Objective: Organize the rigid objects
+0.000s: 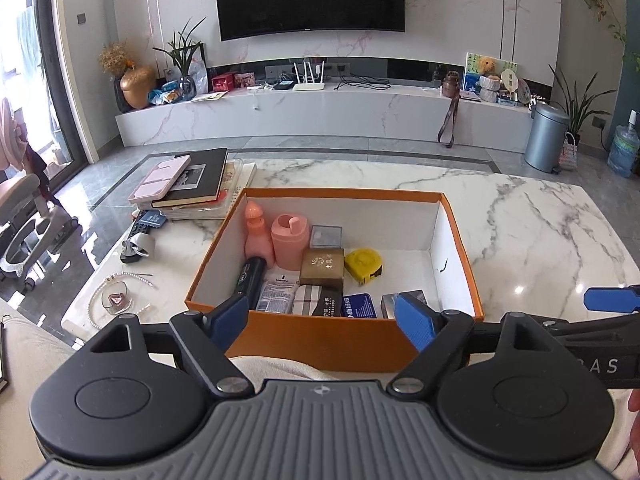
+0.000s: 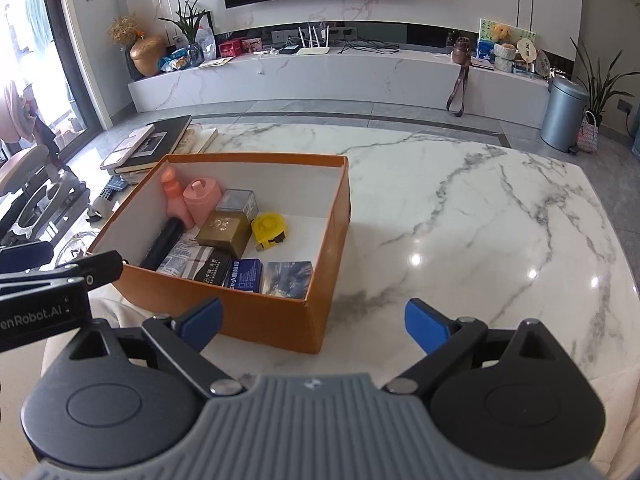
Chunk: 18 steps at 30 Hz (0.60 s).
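Orange box (image 1: 320,340): two pink bottles (image 1: 258,232) (upright), one tape measure (image 1: 363,265).

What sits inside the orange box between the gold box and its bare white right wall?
A yellow tape measure lies between the gold box and the orange box's right wall; both wrist views show it.

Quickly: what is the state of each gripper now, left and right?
Left gripper: open, holding nothing, in front of the orange box.
Right gripper: open, holding nothing.
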Each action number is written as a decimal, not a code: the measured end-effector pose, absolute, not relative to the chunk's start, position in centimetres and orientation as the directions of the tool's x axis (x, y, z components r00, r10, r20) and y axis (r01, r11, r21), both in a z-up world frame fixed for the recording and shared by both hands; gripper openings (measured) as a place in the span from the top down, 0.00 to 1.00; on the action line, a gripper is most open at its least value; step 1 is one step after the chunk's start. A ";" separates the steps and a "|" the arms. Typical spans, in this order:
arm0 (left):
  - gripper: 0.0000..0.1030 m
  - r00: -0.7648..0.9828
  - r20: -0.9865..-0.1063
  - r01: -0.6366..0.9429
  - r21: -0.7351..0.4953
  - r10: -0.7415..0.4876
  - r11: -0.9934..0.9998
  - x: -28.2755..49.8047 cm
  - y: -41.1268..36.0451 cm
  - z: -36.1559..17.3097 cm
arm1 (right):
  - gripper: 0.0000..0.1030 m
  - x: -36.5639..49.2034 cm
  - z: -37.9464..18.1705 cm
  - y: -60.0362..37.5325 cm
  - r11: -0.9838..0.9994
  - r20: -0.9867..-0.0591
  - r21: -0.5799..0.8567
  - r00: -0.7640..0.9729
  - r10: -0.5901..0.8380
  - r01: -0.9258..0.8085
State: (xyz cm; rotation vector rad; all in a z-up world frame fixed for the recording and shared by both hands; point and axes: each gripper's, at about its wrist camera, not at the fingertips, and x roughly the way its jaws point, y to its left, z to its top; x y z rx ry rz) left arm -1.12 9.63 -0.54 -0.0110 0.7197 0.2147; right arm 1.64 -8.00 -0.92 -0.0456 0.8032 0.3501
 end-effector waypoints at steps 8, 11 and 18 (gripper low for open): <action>0.06 0.729 -0.657 -0.200 0.063 0.192 0.978 -1.4 9.7 -0.6 | 0.06 1.1 -0.9 -7.7 0.941 -0.712 0.083 0.642 0.286 -0.328; 0.06 0.728 -0.657 -0.202 0.065 0.194 0.977 -1.5 9.8 -0.6 | 0.06 1.0 -0.9 -7.7 0.941 -0.712 0.081 0.642 0.286 -0.329; 0.05 0.737 -0.649 -0.196 0.061 0.188 0.979 -2.0 9.8 -0.5 | 0.06 0.9 -0.9 -7.7 0.941 -0.712 0.081 0.642 0.285 -0.328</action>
